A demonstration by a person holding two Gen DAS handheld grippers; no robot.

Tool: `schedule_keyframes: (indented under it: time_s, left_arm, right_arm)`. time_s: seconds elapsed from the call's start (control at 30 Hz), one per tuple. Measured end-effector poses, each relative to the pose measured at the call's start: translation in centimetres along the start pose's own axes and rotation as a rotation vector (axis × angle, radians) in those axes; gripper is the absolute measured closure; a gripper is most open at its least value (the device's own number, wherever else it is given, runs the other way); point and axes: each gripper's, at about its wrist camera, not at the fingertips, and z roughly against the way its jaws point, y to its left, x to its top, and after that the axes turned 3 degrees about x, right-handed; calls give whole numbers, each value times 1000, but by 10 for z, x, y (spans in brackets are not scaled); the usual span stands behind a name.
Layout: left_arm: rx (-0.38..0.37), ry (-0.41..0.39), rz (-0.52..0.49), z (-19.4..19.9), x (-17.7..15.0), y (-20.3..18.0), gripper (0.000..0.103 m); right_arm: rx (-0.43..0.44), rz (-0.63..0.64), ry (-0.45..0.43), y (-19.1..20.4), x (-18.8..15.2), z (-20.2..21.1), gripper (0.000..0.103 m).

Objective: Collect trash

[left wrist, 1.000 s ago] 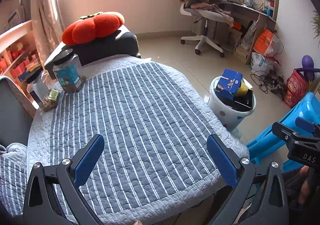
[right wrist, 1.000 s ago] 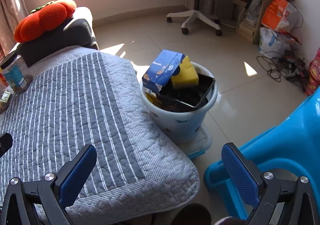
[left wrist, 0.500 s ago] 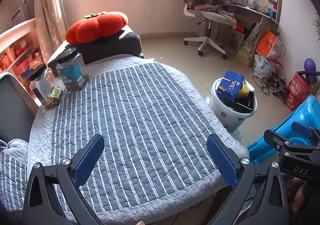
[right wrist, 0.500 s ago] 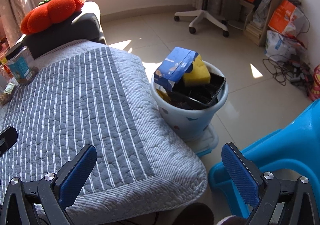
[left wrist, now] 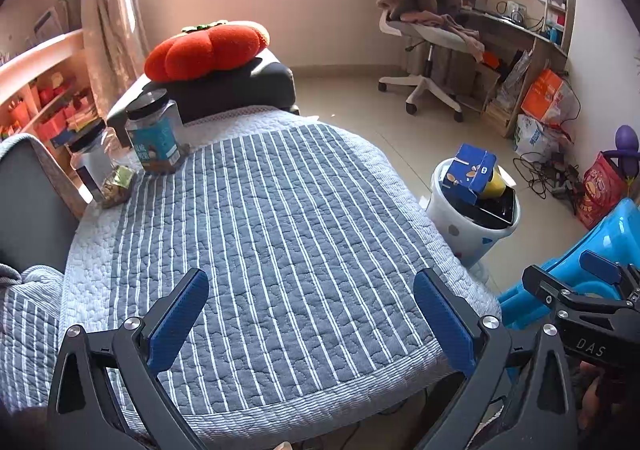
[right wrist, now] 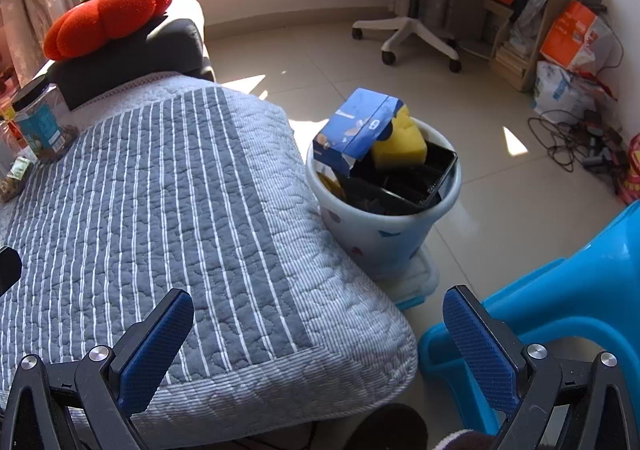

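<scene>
A white bin (left wrist: 468, 228) (right wrist: 380, 234) stands on the floor beside the table, stuffed with a blue carton (right wrist: 356, 130) (left wrist: 470, 172), a yellow sponge (right wrist: 400, 144) and a black tray (right wrist: 416, 176). The quilted striped table cover (left wrist: 272, 234) (right wrist: 152, 190) is bare in its middle. At its far left corner sit a small snack packet (left wrist: 116, 186) (right wrist: 14, 180) and two jars (left wrist: 154, 134). My left gripper (left wrist: 312, 298) hangs open over the near table edge, holding nothing. My right gripper (right wrist: 316, 326) is open and empty by the table's right corner, short of the bin.
A blue plastic chair (right wrist: 560, 302) is at the near right. A dark seat with an orange pumpkin cushion (left wrist: 204, 50) stands behind the table. An office chair (left wrist: 424, 38), a desk, boxes and cables (right wrist: 576, 134) line the far right wall.
Both grippers have drawn back and shifted slightly left, so the table and bin sit further right in view. Both stay open and empty.
</scene>
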Motion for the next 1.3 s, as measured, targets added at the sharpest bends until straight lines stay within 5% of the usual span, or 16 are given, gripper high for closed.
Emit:
schedule_keyframes:
  time_s: [1.3]
  left_arm:
    - [59, 17, -7, -3, -4, 0, 0]
  right_arm:
    - [-18, 4, -4, -1, -1, 0, 1]
